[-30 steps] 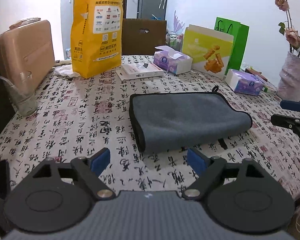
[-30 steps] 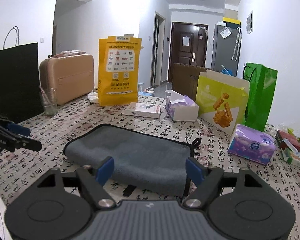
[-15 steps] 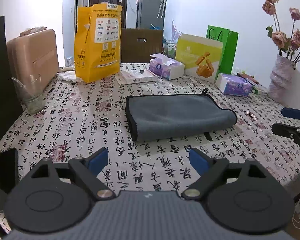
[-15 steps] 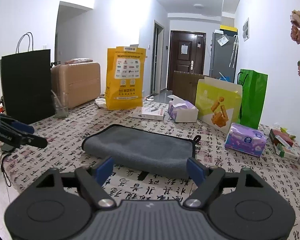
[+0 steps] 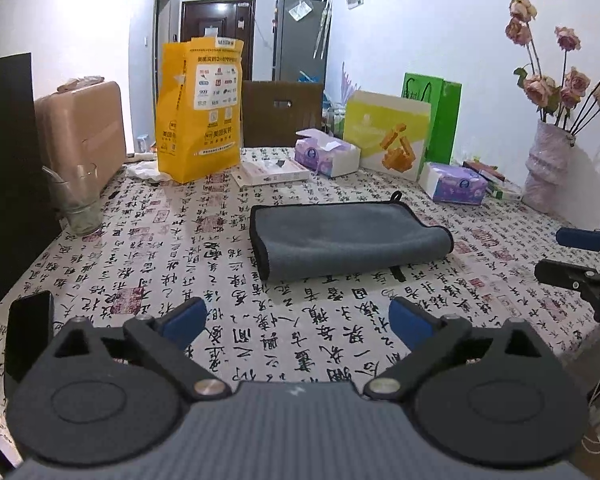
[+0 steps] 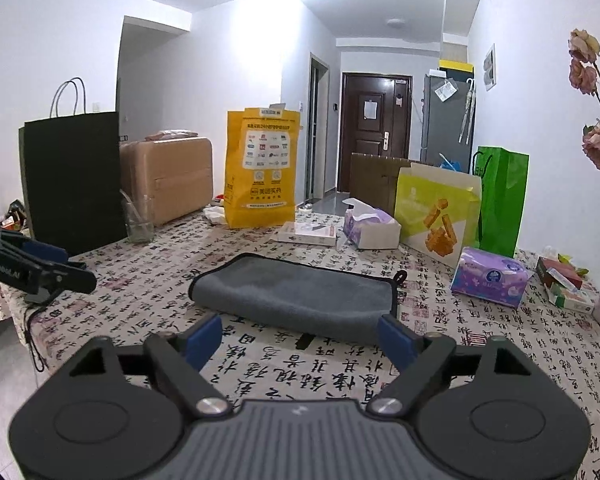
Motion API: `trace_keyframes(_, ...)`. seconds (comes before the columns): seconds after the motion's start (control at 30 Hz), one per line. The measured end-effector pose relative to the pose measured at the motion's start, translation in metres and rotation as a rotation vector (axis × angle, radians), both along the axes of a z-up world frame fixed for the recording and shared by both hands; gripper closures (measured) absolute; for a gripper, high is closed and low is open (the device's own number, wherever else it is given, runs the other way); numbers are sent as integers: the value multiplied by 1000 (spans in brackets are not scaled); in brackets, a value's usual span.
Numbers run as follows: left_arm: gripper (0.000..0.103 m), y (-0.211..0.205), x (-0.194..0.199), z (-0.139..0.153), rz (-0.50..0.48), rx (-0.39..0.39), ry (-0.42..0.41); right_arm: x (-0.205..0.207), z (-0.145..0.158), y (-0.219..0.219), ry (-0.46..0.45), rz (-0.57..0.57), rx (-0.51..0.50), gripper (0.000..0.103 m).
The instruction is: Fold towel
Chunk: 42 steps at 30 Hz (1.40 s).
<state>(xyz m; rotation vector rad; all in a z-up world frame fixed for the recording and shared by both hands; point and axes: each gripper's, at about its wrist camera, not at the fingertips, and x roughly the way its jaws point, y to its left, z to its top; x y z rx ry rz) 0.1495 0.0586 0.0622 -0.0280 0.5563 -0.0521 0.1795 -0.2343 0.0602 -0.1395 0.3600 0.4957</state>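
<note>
Now the grey towel (image 5: 348,240) lies folded on the tabletop (image 5: 140,248), both tongs (image 5: 296,322) (image 6: 300,338) spread and empty. A careless touch could pull the top layer and open the fold.

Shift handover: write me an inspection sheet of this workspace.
Surface: table under a calligraphy-print cloth.
Job's things: grey towel lies folded, flat, mid-table.
Clutter: yellow bag, glass, tissue boxes, flat box, green bag, vase of roses, phone.
Grippers: left claw and right claw both open, empty, clear of the towel.
Cables: a black cord hangs off the table edge.
Surroundings: suitcase, door, fridge.
</note>
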Motion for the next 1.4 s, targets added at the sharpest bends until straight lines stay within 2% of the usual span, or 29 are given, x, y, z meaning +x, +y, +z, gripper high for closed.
trace_keyframes(0.1, 1, -3, -10, -3, -11, 5, -6, -11, 0, 2, -8, 1, 8, 17)
trace_keyframes(0.23, 0, -6, -19, -7, -20, 4, -5, -27, 1, 1, -26, 8, 17, 7)
trace_keyframes(0.37, 0, -10, -32, -8, -4, 15, -35, -36, 1, -2, -22, -4, 31, 6)
trace_keyframes(0.5, 0, -15, -47, -11, -8, 26, -53, -45, 0, -3, -26, -10, 46, 0)
trace_keyframes(1.03, 0, -18, -82, -13, 27, 14, -97, -68, -16, -7, 26, -30, 86, 0)
trace_keyframes(1.4, 0, -29, -105, -29, 19, 65, -168, -90, -26, -2, 39, -35, 101, 0)
